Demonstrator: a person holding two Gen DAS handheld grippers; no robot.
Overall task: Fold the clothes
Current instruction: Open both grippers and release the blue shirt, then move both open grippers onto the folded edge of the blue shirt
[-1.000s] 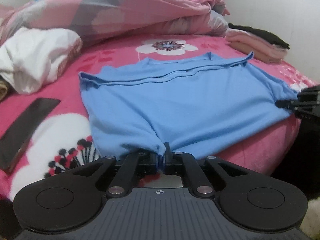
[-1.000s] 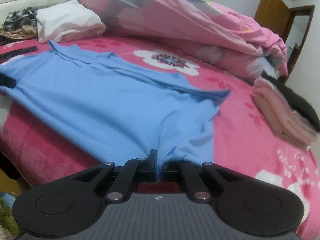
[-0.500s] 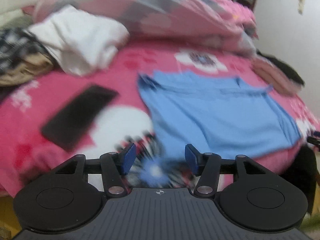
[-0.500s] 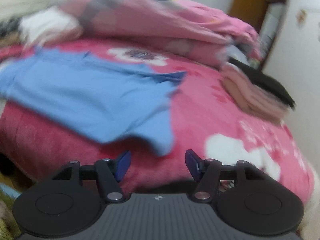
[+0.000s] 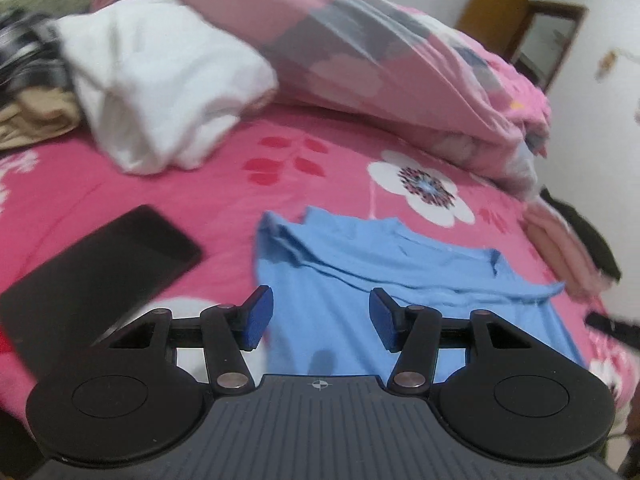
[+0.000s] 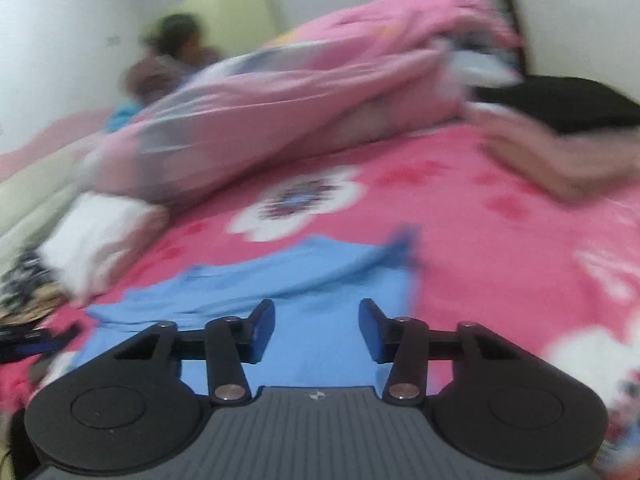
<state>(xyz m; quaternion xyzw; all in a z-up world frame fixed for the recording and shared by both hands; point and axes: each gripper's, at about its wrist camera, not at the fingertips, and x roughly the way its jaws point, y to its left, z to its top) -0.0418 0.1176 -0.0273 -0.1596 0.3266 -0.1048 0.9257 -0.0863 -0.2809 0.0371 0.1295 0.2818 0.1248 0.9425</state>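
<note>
Blue shirt (image 5: 400, 300) near hem cut off behind left gripper (image 5: 320, 322), parted, empty, right gripper (image 6: 316, 330) closing, empty, blurred.

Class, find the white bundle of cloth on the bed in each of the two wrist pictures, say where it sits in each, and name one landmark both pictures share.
Left wrist view: the white bundle of cloth fills the upper left, beyond the dark flat slab.
Right wrist view: the same bundle, blurred, sits at the left edge, mid-height, left of the blue shirt.
Shared landmark: the white flower print on the pink sheet just beyond the shirt.
</note>
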